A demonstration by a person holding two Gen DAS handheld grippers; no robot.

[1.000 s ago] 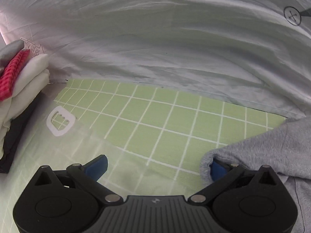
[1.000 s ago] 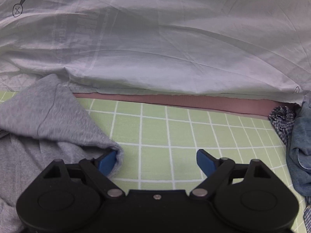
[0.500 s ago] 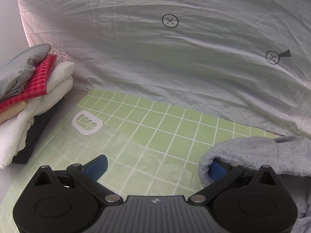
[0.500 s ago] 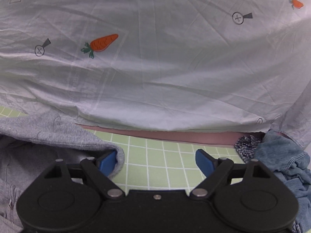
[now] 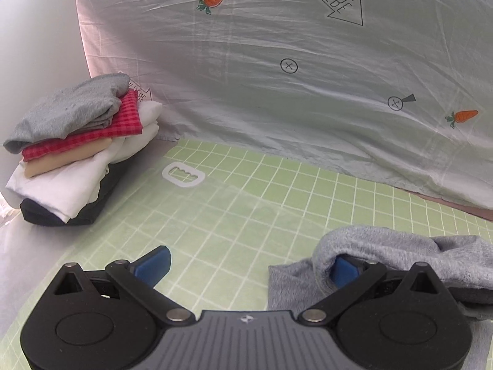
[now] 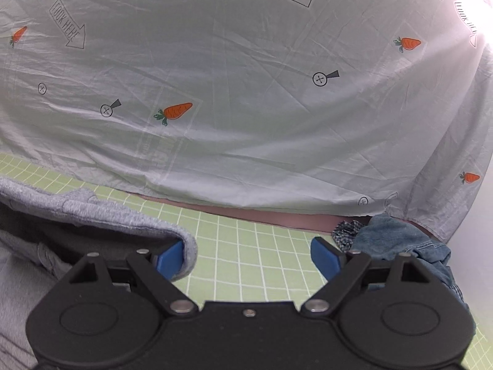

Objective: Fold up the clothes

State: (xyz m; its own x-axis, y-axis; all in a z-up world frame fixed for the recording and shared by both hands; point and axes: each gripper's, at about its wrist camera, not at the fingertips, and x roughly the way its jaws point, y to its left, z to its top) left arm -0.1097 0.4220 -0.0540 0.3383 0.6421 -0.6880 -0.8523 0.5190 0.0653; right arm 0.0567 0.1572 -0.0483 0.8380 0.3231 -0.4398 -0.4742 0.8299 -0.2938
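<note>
You are hooking the soft, floppy grey hoodie [image 5: 385, 246] over one finger of each wide-spread claw, left claw [image 5: 246, 266] and right claw [image 6: 246, 254]; pinch its hem.

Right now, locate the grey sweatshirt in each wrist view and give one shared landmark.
Left wrist: grey sweatshirt lower right, draped over one blue finger.
Right wrist: grey sweatshirt lower left, draped over one blue finger.
Shared landmark: carrot-print sheet behind the green grid mat.

One grey garment [image 5: 385, 243] lies on one green grid mat [image 5: 246, 197]; one stack of folded clothes [image 5: 77, 141], one unfolded heap [image 6: 397, 240], two grippers.
</note>
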